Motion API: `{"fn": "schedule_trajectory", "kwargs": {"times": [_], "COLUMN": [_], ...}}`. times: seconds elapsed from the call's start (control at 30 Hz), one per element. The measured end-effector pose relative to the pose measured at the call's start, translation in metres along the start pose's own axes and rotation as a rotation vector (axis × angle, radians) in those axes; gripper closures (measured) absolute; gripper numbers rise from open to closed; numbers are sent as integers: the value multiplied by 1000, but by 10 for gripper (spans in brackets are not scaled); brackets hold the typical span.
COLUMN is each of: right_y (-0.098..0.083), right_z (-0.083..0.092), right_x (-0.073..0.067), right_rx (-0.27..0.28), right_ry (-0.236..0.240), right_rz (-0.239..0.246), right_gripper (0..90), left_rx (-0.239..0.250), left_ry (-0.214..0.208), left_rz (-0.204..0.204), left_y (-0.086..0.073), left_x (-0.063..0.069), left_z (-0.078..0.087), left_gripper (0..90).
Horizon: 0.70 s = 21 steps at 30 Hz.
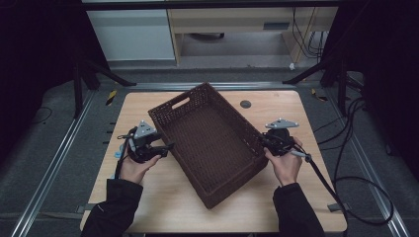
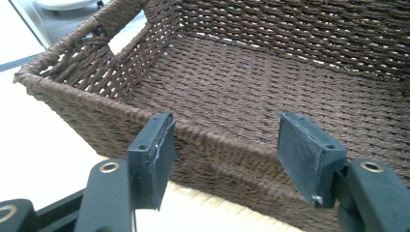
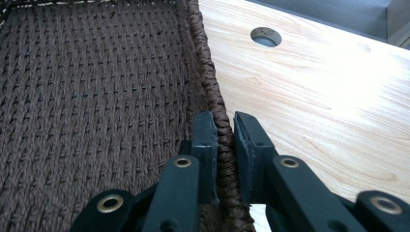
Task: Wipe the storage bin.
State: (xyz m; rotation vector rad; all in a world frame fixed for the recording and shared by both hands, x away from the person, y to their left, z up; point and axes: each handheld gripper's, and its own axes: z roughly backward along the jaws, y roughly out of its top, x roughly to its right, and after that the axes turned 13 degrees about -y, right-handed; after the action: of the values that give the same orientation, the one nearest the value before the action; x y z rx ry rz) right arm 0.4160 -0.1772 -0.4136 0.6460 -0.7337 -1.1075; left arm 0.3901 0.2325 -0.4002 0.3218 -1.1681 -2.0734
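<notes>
Left hand-held gripper [image 1: 165, 146] sits just beside the near-left long wall of the brown woven basket [image 1: 210, 143], its jaws spread wide with nothing between them; in the left gripper view the two black pads [image 2: 157, 157] stand apart in front of the braided rim, short of it and not pressing on anything. The basket lies empty and skewed across the middle of the wooden counter [image 1: 168, 207], one short end with a cut-out handle turned toward the far-left corner. On the other side, the right hand-held gripper [image 1: 263, 143] is pinched tight on the rim of the right long wall: the right gripper view shows one pad inside the basket and one outside, with the braid squeezed between them. The work in hand looks like taking hold of the basket on both sides so it can be moved or turned. To do this well, the left gripper should probably go forward until the rim sits deep between its pads, one pad inside the wall and one outside, before closing. A grip roughly opposite the right one would likely keep the basket level; pulling on the right side alone risks swinging it round on the counter.
</notes>
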Motion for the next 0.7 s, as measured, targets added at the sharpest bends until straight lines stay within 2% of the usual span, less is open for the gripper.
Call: {"fn": "schedule_trajectory", "kwargs": {"times": [0.47, 0.57, 0.6, 0.7], "right_y": [5, 6, 6, 5], "right_z": [-11, -4, 1, 12], "right_x": [8, 8, 9, 7], "right_rx": [12, 39, 48, 83], "right_ry": [-11, -24, -7, -13], "right_rz": [-28, -37, -42, -29], "right_gripper": [743, 591, 562, 507], "left_rx": [-10, 0, 4, 15], "left_ry": [38, 44, 44, 56], "left_rz": [28, 36, 38, 39], "left_y": [-5, -5, -5, -5], "left_x": [-16, -19, -20, -22], "left_z": [3, 7, 8, 13], "left_gripper": [377, 376, 375, 373]}}
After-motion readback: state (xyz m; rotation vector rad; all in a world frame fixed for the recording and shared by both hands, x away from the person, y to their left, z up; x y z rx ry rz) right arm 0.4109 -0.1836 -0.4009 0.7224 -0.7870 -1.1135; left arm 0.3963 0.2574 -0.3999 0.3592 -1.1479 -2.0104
